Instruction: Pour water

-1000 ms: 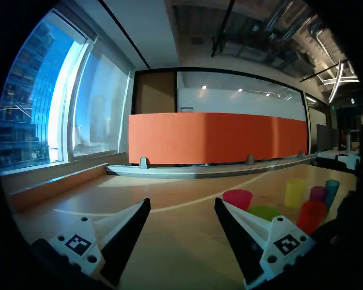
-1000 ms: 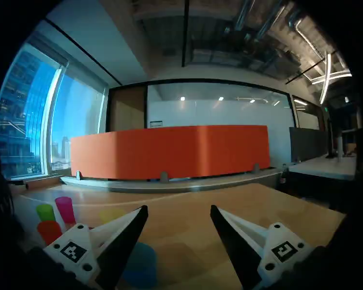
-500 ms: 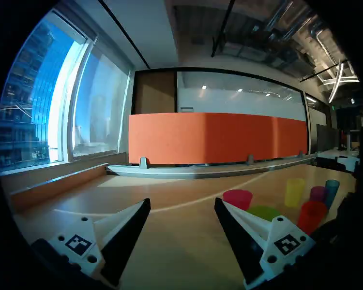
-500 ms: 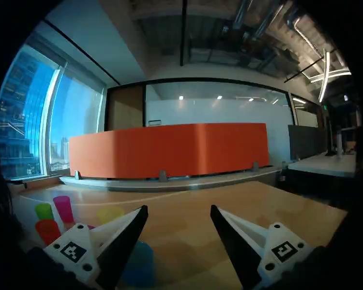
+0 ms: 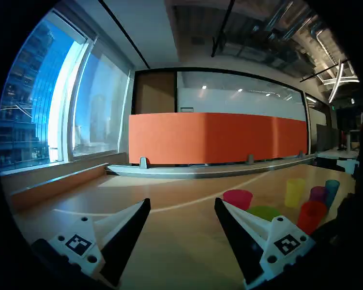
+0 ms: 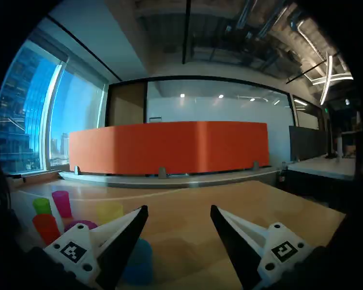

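Observation:
Several coloured plastic cups stand on a wooden table (image 5: 181, 232). In the left gripper view they lie to the right: a pink cup (image 5: 237, 198), a green one (image 5: 264, 212), a yellow one (image 5: 295, 192), a purple one (image 5: 319, 194), a teal one (image 5: 332, 189) and a red one (image 5: 311, 216). My left gripper (image 5: 181, 205) is open, empty, left of them. In the right gripper view the cups sit at the left: green (image 6: 41, 206), pink (image 6: 62, 203), red (image 6: 46, 227), yellow (image 6: 109, 211), purple (image 6: 81, 224), and a blue cup (image 6: 138, 261) behind my left finger. My right gripper (image 6: 178, 209) is open and empty.
An orange partition (image 5: 215, 137) on a metal rail runs along the table's far edge. Tall windows (image 5: 41, 111) are on the left. Another desk (image 6: 326, 166) stands at the far right. The table (image 6: 239, 203) stretches bare ahead of the right gripper.
The right gripper has risen or tilted slightly, so the cups show lower and more fully at its left. The left gripper has not moved.

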The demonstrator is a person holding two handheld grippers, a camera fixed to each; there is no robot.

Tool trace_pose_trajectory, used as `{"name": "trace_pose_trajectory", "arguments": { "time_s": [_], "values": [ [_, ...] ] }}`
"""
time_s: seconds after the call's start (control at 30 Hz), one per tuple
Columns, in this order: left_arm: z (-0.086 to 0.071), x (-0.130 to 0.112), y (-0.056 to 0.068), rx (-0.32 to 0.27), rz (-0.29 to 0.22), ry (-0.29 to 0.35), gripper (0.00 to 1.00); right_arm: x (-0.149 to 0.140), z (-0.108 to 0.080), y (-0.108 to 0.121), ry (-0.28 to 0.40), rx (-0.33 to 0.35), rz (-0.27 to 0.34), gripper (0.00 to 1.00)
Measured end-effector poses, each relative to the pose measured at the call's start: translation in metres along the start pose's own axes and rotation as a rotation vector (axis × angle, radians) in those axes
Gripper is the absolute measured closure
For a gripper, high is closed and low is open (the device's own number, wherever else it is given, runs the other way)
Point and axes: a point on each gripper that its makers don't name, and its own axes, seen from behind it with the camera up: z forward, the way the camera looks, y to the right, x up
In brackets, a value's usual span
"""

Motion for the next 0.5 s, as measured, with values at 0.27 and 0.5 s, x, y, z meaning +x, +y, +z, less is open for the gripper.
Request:
{"name": "trace_pose_trajectory", "arguments": {
  "time_s": [0.27,0.5],
  "values": [
    [0.0001,-0.0003,0.0000,0.000,0.000,0.000,0.01,-0.0040,0.0001,-0.0024,-0.009,-0.002,-0.028,0.00],
    [0.0003,-0.0004,-0.0001,0.000,0.000,0.000,0.02,-0.0054,0.0006,-0.0025,-0.010,-0.001,-0.028,0.00]
  ]
}}
